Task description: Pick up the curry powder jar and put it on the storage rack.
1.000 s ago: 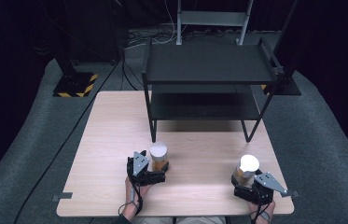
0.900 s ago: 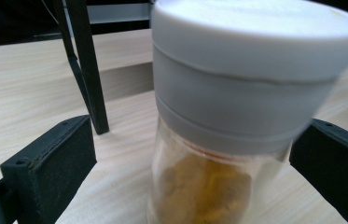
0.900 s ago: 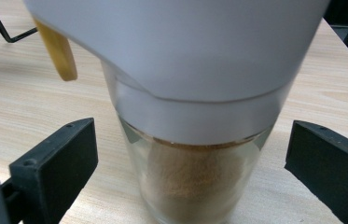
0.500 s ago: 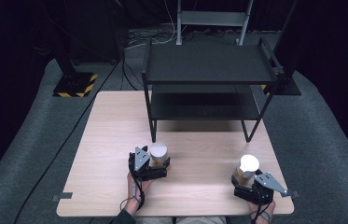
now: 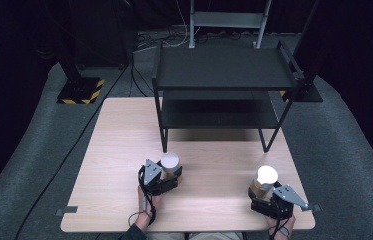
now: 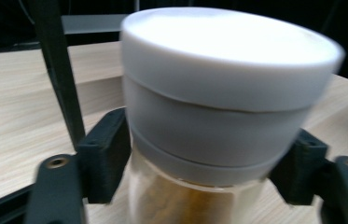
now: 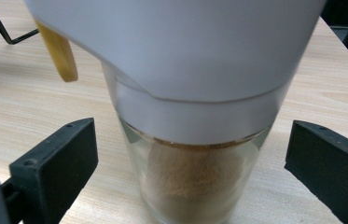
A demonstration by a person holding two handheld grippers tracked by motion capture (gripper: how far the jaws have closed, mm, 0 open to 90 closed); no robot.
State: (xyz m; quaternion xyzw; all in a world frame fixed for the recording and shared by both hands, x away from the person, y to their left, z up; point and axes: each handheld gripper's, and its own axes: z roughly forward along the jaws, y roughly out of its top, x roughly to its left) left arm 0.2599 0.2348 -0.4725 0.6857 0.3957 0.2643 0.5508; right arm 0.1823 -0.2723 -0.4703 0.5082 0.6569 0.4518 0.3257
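honestly, my left gripper (image 5: pixel 170 174) clamps a white-lidded spice jar (image 6: pixel 218 116) at the glass; it could slip. my right gripper (image 7: pixel 195 163) gapes wide around the second jar (image 7: pixel 195 140) near the table's (image 5: pixel 124 150) front-right edge; a nudge could topple it.

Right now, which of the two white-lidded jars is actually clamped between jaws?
The jar on the left, nearest the black shelf; its jaws press its sides. The right jar stands between open jaws, gaps on both sides.

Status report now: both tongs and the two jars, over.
Left tongs shut on left jar. Right tongs open around right jar, not touching. Black shelf stands beyond, path clear.
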